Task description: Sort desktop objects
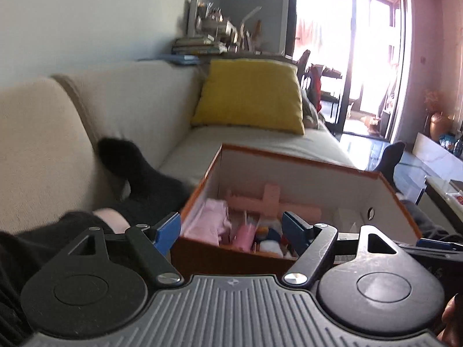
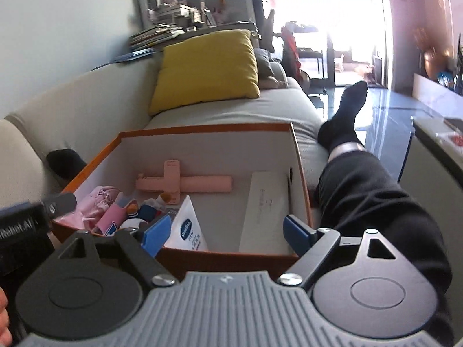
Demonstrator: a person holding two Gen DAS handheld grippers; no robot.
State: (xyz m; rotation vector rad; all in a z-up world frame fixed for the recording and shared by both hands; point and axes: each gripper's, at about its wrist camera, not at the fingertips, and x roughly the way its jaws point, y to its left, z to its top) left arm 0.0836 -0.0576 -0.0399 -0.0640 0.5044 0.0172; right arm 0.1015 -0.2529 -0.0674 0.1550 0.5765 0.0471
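An orange cardboard box [image 1: 303, 163] [image 2: 301, 159] with a white inside sits on the sofa between the person's legs. It holds a pink selfie stick [image 2: 185, 183] [image 1: 269, 199], a long white box [image 2: 264, 208], a white tube with a blue logo [image 2: 188, 228], a pink pouch [image 2: 99, 202] [image 1: 208, 221] and several small items. My left gripper [image 1: 231, 231] is open and empty at the box's near left corner. My right gripper [image 2: 228, 231] is open and empty over the box's near wall.
A yellow cushion [image 1: 249, 94] [image 2: 207, 66] leans on the beige sofa back [image 1: 130, 98]. The person's legs in black socks lie left [image 1: 130, 167] and right [image 2: 347, 115] of the box. A low table [image 2: 439, 150] stands at the right. Books are stacked behind the sofa.
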